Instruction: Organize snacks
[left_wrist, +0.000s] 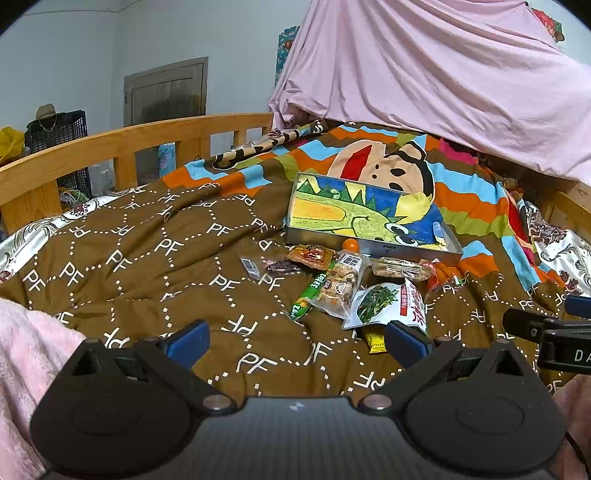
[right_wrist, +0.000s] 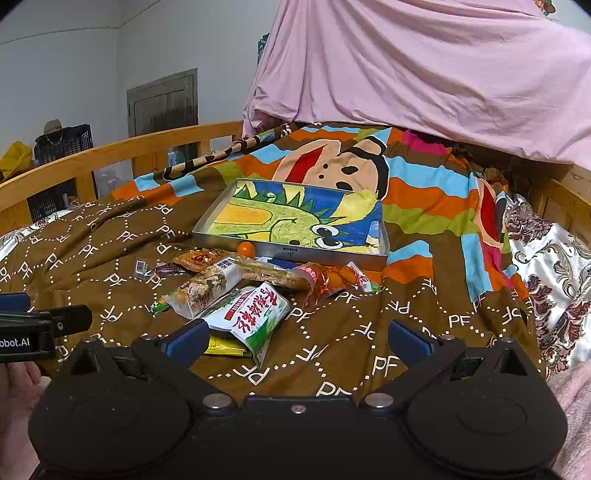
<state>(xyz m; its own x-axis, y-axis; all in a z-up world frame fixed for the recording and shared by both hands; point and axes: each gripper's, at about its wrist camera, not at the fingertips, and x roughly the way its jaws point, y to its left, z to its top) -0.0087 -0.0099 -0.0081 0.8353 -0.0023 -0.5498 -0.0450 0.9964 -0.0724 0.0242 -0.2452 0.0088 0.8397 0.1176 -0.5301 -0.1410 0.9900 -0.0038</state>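
Note:
Several snack packets lie in a heap on the brown quilt in front of a shallow metal tray lined with a green dinosaur drawing. Among them are a white and green packet, a clear bag of mixed nuts, a green stick, a yellow packet, an orange-red packet and a small orange ball. My left gripper is open, near the heap's left side. My right gripper is open, with its left fingertip beside the white packet.
A wooden bed rail runs along the far left. A pink sheet hangs over the back. A cartoon blanket lies behind the tray. Pink fleece is at the near left.

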